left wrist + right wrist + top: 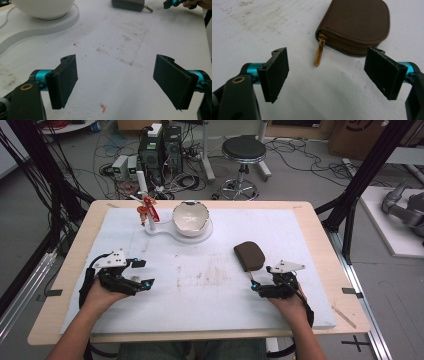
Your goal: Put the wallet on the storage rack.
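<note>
Brown pouch [357,25] right of worktop centre, just ahead of right gripper [325,75]; jaws wide, empty. Zipper pull [319,51] points toward it. Left gripper [115,82] wide, well apart.

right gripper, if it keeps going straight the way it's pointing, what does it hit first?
Most likely the gold zipper pull of the brown pouch: it lies just ahead, between the open jaws of the right gripper, with the pouch body right behind it. Bare white board fills the gap before it; exact depth is unclear.
</note>
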`<state>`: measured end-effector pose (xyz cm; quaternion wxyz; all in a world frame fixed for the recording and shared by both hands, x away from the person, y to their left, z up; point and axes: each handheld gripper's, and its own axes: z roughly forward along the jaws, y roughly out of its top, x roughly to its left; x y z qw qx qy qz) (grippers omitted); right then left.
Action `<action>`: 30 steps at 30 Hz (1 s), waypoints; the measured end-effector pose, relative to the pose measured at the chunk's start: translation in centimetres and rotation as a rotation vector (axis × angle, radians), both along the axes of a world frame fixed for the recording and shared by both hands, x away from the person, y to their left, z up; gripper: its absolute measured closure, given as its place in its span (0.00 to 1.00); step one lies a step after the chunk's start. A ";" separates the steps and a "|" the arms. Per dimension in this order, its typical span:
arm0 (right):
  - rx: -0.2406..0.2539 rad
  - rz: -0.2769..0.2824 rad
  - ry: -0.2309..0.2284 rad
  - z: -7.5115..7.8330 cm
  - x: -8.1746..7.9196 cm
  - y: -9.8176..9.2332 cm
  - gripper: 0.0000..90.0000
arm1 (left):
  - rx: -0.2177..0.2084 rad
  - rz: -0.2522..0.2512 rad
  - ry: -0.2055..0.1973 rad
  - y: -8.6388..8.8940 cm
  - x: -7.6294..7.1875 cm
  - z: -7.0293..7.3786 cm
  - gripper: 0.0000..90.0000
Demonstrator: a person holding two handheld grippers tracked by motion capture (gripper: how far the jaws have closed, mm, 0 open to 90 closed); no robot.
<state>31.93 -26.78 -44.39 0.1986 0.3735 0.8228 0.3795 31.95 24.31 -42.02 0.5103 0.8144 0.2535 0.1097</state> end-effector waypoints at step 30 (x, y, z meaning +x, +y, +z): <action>-0.072 -0.062 0.061 -0.9 1.8 2.6 0.72 | -0.008 0.041 0.008 1.7 -0.7 0.0 0.22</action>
